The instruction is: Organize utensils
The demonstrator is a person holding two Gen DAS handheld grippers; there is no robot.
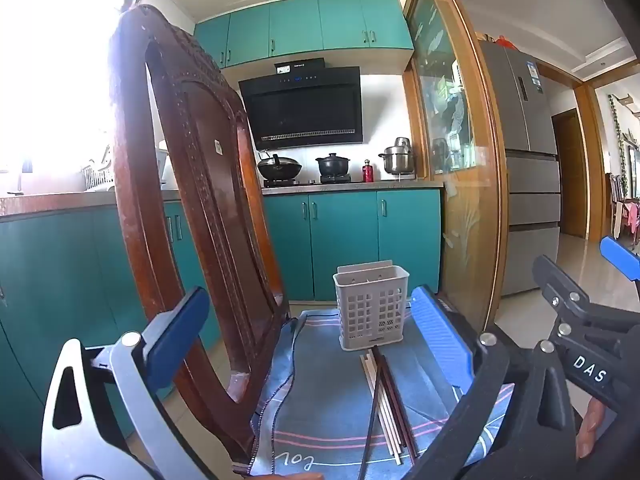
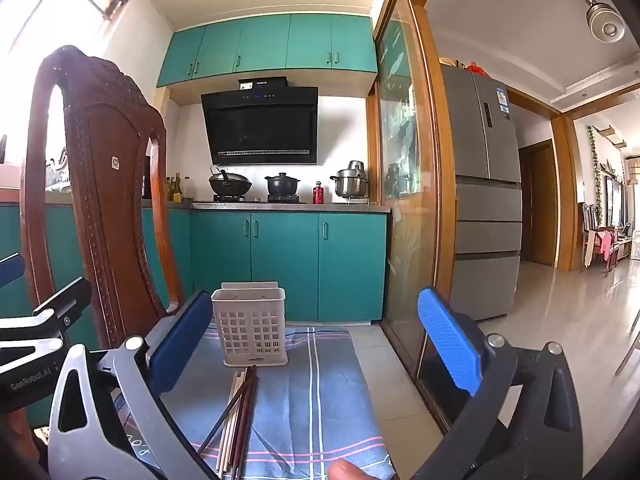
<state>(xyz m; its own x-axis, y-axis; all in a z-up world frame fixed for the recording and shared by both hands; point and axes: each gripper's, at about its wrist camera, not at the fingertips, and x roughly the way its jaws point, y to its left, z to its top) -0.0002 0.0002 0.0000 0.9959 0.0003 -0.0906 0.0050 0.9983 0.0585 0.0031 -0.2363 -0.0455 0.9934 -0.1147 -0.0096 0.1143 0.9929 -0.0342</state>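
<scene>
Our left gripper (image 1: 308, 336) spread wide, our right gripper (image 2: 316, 344) spread too, chopsticks (image 1: 386, 400) loose before the basket (image 1: 372, 306), on the cloth (image 2: 320, 392)

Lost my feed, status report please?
Both hand-held grippers, left and right, open, empty. Chopsticks flat on the cloth, before the empty holder. Chair back close on the left.

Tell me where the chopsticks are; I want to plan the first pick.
In both wrist views the chopsticks lie bundled on the blue striped cloth, just in front of the white utensil holder, right of the wooden chair.
</scene>
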